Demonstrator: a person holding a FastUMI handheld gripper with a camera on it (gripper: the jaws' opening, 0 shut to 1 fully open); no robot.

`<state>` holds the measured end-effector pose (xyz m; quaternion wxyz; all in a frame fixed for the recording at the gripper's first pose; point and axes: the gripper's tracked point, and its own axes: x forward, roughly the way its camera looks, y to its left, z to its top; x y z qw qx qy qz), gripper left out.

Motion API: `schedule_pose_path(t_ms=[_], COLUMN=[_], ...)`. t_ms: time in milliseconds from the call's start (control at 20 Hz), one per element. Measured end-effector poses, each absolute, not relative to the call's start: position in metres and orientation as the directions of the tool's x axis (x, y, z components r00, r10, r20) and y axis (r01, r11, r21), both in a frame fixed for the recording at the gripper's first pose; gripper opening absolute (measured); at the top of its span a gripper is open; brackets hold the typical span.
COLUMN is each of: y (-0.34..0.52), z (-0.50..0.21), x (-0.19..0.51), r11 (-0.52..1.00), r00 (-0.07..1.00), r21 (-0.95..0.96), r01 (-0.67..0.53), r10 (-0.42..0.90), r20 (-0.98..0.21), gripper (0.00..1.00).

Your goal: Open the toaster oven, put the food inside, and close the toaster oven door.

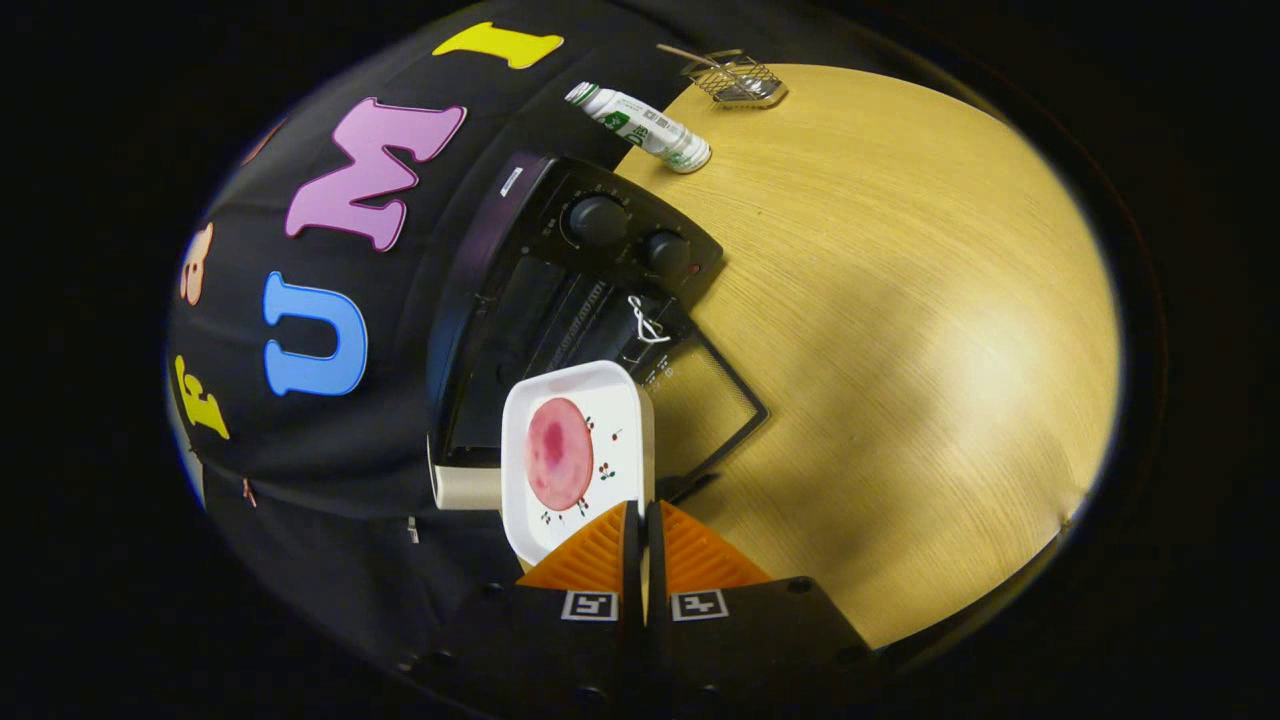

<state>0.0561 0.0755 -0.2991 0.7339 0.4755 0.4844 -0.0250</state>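
Orange-ribbed fingers (600, 550) of the gripper (642, 535) pinch the edge of the white plate (620, 400) carrying pink food (558, 453), held just before the open toaster oven (520, 330) above its lowered door (710, 410), so sliding it level inside comes next, I reckon.

The black toaster oven (560, 300) with two round knobs stands on the wooden table, and its glass door (700, 410) is open, lying flat out from the oven's mouth. The white square plate (620, 400) with a round pink slice of food (558, 453) on it is held by its rim just before that mouth, partly over the open door.
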Motion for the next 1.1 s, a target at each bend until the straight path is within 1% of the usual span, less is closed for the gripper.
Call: schedule_pose_path(t_ms=[250,400,650,1000,1100], y=[0.094,0.102,0.122,0.129,0.133], z=[-0.319,-0.334,-0.345,-0.354,-0.356], x=[0.097,0.124,0.166,0.201,0.209], r11=[0.472,0.417,0.293,0.266,0.247], r00=[0.562,0.601,0.668,0.727,0.734], r21=[0.693,0.699,0.743,0.750,0.754], r01=[0.545,0.580,0.602,0.605,0.608], r10=[0.408,0.360,0.324,0.199,0.186], r20=[-0.720,-0.713,-0.670,-0.657,-0.653], gripper=[0.05,0.05,0.05,0.05,0.05])
